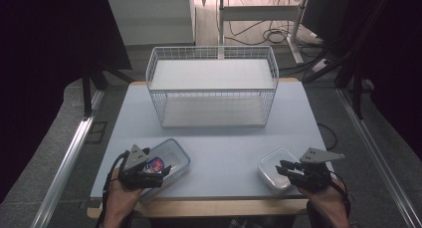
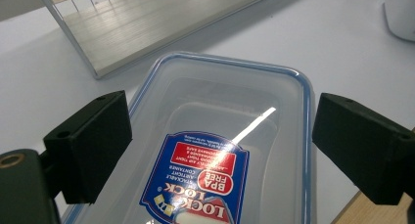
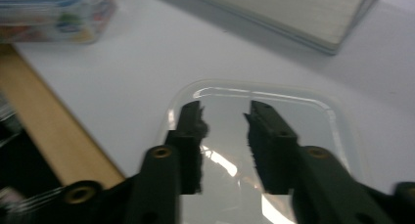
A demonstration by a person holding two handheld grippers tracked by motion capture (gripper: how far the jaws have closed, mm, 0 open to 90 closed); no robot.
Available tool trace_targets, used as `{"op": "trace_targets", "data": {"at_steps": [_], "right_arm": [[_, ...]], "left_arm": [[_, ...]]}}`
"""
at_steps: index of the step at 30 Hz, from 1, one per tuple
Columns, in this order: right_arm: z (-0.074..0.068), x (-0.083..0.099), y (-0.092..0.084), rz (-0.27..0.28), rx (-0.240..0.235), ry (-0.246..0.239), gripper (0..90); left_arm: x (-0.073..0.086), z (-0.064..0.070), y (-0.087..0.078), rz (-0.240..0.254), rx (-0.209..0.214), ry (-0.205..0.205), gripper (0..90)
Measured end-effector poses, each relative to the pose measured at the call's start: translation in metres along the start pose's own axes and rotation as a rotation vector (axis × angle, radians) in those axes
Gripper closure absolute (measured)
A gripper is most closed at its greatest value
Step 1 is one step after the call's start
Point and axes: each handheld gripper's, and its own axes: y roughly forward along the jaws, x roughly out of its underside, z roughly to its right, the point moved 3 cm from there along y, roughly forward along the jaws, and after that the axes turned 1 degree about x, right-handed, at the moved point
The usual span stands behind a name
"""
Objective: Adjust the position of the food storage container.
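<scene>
My right gripper (image 3: 222, 111), jaws narrowed and gripping nothing, hovers over the clear lid (image 3: 274, 101); left gripper (image 2: 220, 136) spread wide astride the labelled container (image 2: 230, 136).

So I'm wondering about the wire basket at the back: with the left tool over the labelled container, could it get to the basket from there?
Probably yes. The left tool hovers open over the lidded container, holding nothing, and bare tabletop lies between it and the wire basket.

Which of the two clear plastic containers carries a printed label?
The blue-rimmed clear plastic container under the left gripper; the smaller plain clear plastic container has none.
</scene>
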Motion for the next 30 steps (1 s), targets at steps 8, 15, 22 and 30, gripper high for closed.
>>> {"op": "trace_targets", "data": {"at_steps": [8,15,22,30], "right_arm": [[-0.017,0.011,-0.011,-0.012,-0.057,-0.055,89.4],[-0.022,0.032,-0.015,-0.057,-0.096,-0.057,89.4],[-0.018,0.038,-0.01,-0.073,-0.094,-0.057,89.5],[-0.012,0.026,0.009,-0.056,-0.07,-0.066,89.6]], "left_arm": [[0.002,-0.001,0.001,-0.013,-0.022,0.006,8.1],[0.003,-0.004,0.001,-0.015,-0.037,-0.004,8.1],[0.003,-0.004,0.002,-0.018,-0.036,-0.005,8.2],[0.005,-0.005,0.004,-0.029,-0.027,-0.009,8.3]]}}
